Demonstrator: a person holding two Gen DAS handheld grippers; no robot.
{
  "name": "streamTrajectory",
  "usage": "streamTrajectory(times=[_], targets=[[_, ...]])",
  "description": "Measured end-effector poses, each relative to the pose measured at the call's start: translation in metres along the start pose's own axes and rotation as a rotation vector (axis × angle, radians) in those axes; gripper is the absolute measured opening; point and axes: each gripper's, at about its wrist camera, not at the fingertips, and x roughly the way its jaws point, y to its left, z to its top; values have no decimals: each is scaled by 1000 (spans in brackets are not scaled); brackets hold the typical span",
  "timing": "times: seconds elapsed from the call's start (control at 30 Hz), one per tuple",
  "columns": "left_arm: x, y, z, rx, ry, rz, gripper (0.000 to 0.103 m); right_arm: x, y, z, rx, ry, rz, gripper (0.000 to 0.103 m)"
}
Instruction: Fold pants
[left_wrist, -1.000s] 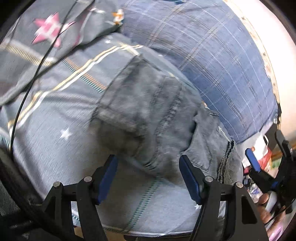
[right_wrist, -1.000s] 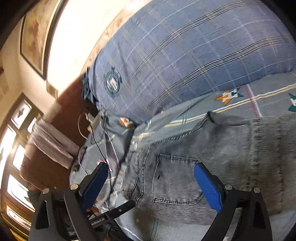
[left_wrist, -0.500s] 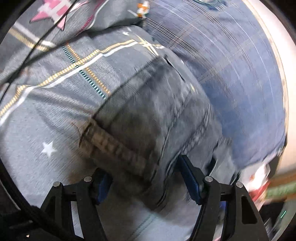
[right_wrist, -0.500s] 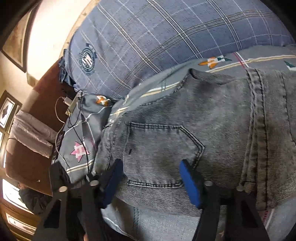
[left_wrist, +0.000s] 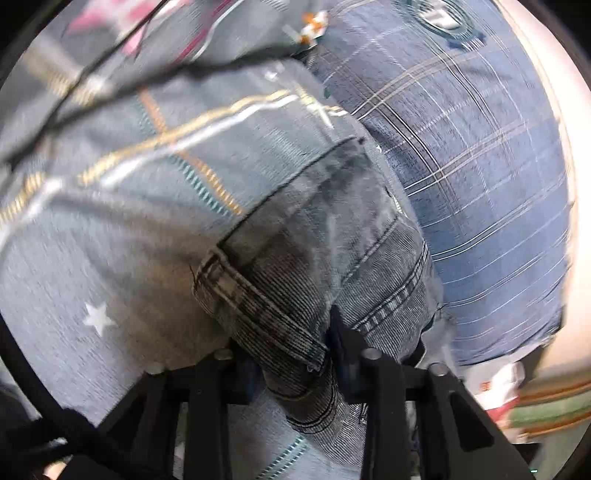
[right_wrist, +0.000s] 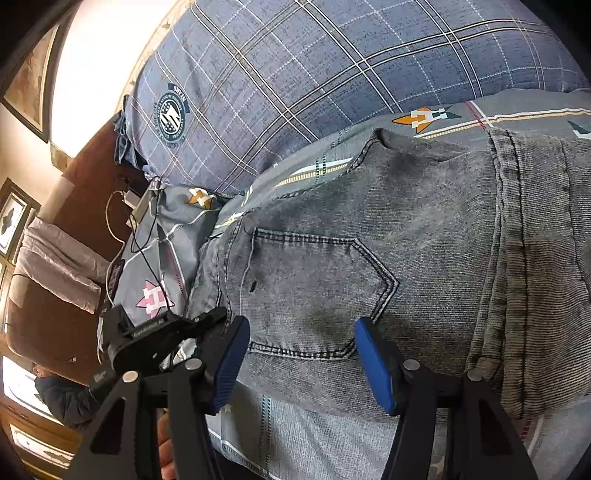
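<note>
- In the left wrist view we are seeing the left gripper clenched on a bunched corner of the pants, with the denim filling the narrow space between the black arms and covering the blue pads almost entirely.
- We are finding that whole view smeared by blur, so the seams and hem band of the denim are reading only roughly.
- In the right wrist view the right gripper is standing released, its jaws spread wide over the lower edge of the back pocket; whether the blue pads are touching the cloth, we cannot tell.
- Its arms are running off the bottom of the frame, and a bit of skin is peeking out below them, too little to identify.
- At the left of that view, part of the left gripper is showing at the edge of the pants, its tips hidden behind the right gripper's left finger.
- The pants are lying on the bed, on a grey printed bedspread, and are getting cut off at the right edge of the frame.
- Beyond them a blue plaid pillow is lying against the bedspread.
- A thin black cable is trailing over the far bedding.
</note>
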Motion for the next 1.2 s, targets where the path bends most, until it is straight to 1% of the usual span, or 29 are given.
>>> streamTrajectory(times=[0.03, 0.07, 0.2, 0.23, 0.27, 0.33, 0.37, 0.4, 0.43, 0.47, 0.5, 0.57, 0.6, 0.63, 0.67, 0.7, 0.73, 0.77, 0.83, 0.87, 0.93, 0.97, 1.0, 1.07, 1.1, 1.13, 1.17, 1.2], targets=[[-4, -7, 1, 36, -15, 17, 16, -1, 0, 0, 4, -2, 1, 62], [-12, -26, -4, 121, -62, 58, 14, -3, -1, 0, 9, -6, 4, 62], [-40, -88, -31, 417, -209, 127, 12, -15, -6, 7, 32, -24, 36, 62], [-46, -99, -38, 471, -234, 132, 12, -20, -10, 11, 50, -24, 60, 62], [-52, -116, -51, 556, -273, 142, 12, -25, -12, 15, 62, -20, 82, 62], [-53, -139, -64, 654, -310, 147, 12, -38, -16, 25, 78, -12, 130, 62], [-56, -154, -78, 725, -332, 141, 12, -45, -17, 31, 80, -6, 159, 62], [-57, -163, -86, 765, -343, 137, 12, -51, -18, 37, 69, 0, 185, 62], [-58, -174, -96, 812, -353, 128, 12, -61, -19, 45, 46, -7, 193, 62], [-59, -187, -113, 875, -366, 116, 12, -71, -21, 51, 33, -29, 187, 62], [-61, -193, -123, 906, -372, 110, 12, -83, -26, 57, 23, -65, 184, 63], [-61, -208, -148, 980, -370, 89, 12, -98, -42, 63, 35, -118, 206, 63], [-57, -215, -159, 1010, -365, 79, 12, -103, -53, 64, 63, -132, 238, 64], [-54, -222, -173, 1046, -355, 67, 12, -106, -66, 65, 94, -133, 284, 64], [-50, -226, -183, 1072, -346, 62, 12, -107, -73, 65, 111, -127, 301, 65], [-42, -231, -193, 1101, -333, 60, 12, -109, -83, 66, 132, -120, 301, 65], [-34, -234, -201, 1125, -319, 61, 12, -111, -89, 69, 143, -123, 296, 68], [-24, -239, -211, 1152, -300, 65, 12, -114, -96, 72, 160, -133, 294, 74], [-7, -243, -225, 1200, -268, 73, 12, -117, -107, 74, 202, -145, 300, 77], [1, -246, -231, 1222, -251, 77, 11, -117, -113, 74, 227, -136, 318, 77], [11, -246, -244, 1276, -220, 93, 12, -112, -116, 74, 233, -107, 353, 77], [16, -247, -253, 1326, -204, 106, 12, -109, -116, 77, 224, -90, 357, 77], [19, -246, -259, 1358, -197, 111, 12, -107, -115, 78, 214, -77, 352, 77], [21, -244, -267, 1407, -192, 115, 12, -101, -114, 81, 181, -61, 307, 77], [21, -244, -270, 1431, -193, 118, 12, -99, -114, 82, 172, -58, 275, 77], [19, -244, -272, 1450, -197, 109, 12, -94, -115, 83, 165, -44, 222, 77], [17, -245, -273, 1461, -195, 93, 12, -94, -119, 80, 166, -30, 189, 73], [14, -246, -272, 1465, -187, 75, 12, -91, -122, 79, 175, -16, 165, 63]])
